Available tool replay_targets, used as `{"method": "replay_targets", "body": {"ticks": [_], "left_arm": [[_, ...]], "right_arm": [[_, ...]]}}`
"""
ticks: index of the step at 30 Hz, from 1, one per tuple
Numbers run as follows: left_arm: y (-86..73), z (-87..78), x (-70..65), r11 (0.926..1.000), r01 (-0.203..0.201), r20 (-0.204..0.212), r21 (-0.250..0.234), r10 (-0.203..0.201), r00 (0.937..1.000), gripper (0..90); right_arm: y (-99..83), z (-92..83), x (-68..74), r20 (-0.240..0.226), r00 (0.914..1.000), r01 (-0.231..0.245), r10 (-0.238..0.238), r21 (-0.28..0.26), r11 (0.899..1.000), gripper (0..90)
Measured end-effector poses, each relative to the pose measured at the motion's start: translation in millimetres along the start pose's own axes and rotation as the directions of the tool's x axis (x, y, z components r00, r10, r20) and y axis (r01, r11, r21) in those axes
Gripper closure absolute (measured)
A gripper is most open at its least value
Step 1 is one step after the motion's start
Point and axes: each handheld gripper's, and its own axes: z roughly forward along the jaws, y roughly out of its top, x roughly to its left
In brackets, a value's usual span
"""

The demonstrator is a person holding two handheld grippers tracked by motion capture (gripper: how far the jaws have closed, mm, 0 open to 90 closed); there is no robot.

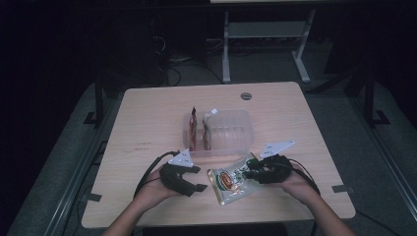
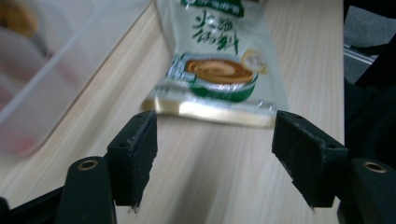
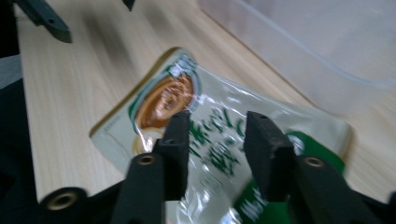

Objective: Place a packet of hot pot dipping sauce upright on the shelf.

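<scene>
High view. Surface [image 1: 147,118]: pale wood, rectangular. Clear bin [image 1: 231,130] at its middle, holding upright packets [image 1: 196,132] at the bin's left end. Pouch [image 1: 230,183]: green and cream, printed with a brown swirl, lying flat on the surface just in front of the bin, between the two hands. Left tool [image 1: 196,178]: black, held in the left hand [image 1: 157,189], jaws apart and pointing at the pouch's left edge, near it but not touching. Right tool [image 1: 252,173]: black, held in the right hand [image 1: 295,184], lying over the pouch's right end.

Left gripper view. Left tool [image 2: 215,154]: jaws wide open, nothing between them but bare surface [image 2: 210,186]. Pouch [image 2: 217,65] lies just beyond the tips, its sealed end toward them. Bin [image 2: 56,70] to the left, blurred.

Right gripper view. Right tool [image 3: 215,149]: jaws parted, hovering over the pouch [image 3: 205,126]; the pads do not press it, and no part of it is pinched. Bin [image 3: 317,51] beyond the pouch, upper right. Left tool's jaw tip [image 3: 46,18] at top left.
</scene>
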Motion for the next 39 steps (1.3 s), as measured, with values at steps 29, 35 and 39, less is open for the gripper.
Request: {"method": "replay_targets", "body": {"ticks": [29, 35, 39], "left_arm": [[34.0, 87.8, 10.2, 0.9942, -0.018, 0.024, 0.106, 0.015, 0.9996, 24.0], [32.1, 86.8, 12.7, 0.9949, -0.023, 0.035, 0.099, 0.019, 0.9992, 36.6], [30.9, 85.7, 15.7, 0.9963, -0.02, 0.026, 0.083, 0.018, 0.9995, 51.8]], "right_arm": [[-24.4, -24.5, -25.2, 0.081, 0.9941, -0.074, 0.072, 0.016, 0.997, 48.9], [-25.0, -26.4, -27.6, 0.079, 0.9915, -0.104, 0.103, 0.01, 0.994, 47.9], [-25.0, -28.5, -30.1, 0.099, 0.9891, -0.109, 0.109, -0.001, 0.994, 46.1]]}}
